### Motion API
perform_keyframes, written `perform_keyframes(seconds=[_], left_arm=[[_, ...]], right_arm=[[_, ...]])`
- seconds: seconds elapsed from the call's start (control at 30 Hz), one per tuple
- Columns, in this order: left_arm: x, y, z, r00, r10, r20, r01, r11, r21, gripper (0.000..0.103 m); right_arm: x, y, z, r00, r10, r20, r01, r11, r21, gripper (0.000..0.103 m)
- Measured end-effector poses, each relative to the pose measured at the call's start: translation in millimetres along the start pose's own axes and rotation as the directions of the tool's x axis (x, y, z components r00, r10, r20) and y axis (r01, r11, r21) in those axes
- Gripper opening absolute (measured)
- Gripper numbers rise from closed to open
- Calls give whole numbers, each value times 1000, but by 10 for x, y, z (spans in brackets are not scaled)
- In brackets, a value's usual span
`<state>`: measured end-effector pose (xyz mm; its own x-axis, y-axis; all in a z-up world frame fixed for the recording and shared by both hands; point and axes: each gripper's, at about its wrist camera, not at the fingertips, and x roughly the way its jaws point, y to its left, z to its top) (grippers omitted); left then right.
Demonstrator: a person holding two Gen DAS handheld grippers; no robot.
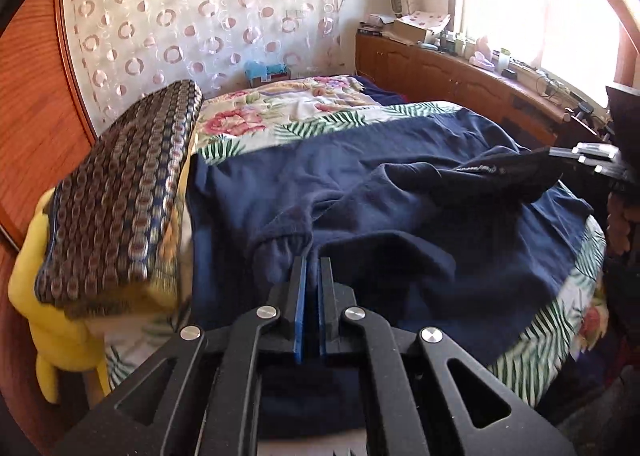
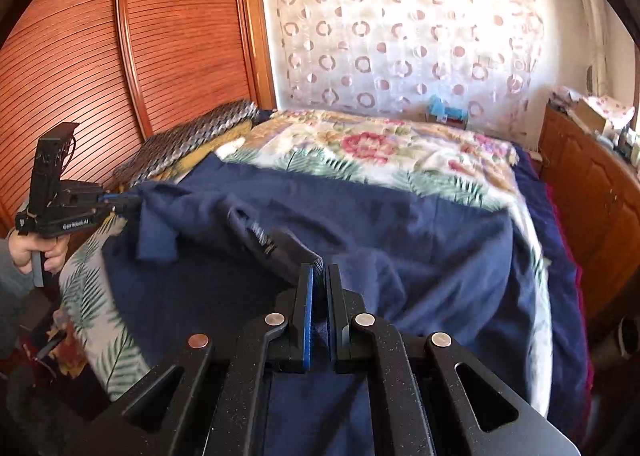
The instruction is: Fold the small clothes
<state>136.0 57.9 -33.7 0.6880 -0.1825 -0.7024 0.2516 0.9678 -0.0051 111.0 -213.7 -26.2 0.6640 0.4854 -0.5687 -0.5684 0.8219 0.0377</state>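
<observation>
Gripping navy cloth, your left tool [image 1: 313, 262] has its jaws nearly together on a fold of the garment [image 1: 400, 216]. Your right tool [image 2: 319, 272] is likewise pinched on a dark edge of it, where small white lettering shows, too blurred to read. The garment lies rumpled on a navy sheet [image 2: 440, 224] over the floral bed [image 2: 380, 144]. Your left tool's body reads "GenRobot.AI". A patterned cushion [image 1: 120, 192] sits beside the bed.
</observation>
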Motion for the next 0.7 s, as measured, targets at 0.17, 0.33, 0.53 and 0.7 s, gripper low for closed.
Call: perform_keyframes(seconds=[0.17, 0.33, 0.53, 0.7], left_arm=[[-178, -60, 51, 999, -14, 48, 13, 1000, 16, 47], [-49, -170, 310, 998, -23, 58, 21, 999, 40, 50], [547, -149, 573, 999, 16, -35, -14, 999, 52, 50], [853, -4, 512, 988, 37, -149, -32, 999, 31, 22]], right_arm=[[14, -19, -296, 999, -1, -37, 2, 1000, 27, 5], [43, -146, -392, 999, -9, -39, 12, 997, 79, 5], [51, -47, -363, 999, -36, -40, 39, 996, 83, 6], [102, -1, -335, 999, -42, -33, 44, 997, 69, 6]])
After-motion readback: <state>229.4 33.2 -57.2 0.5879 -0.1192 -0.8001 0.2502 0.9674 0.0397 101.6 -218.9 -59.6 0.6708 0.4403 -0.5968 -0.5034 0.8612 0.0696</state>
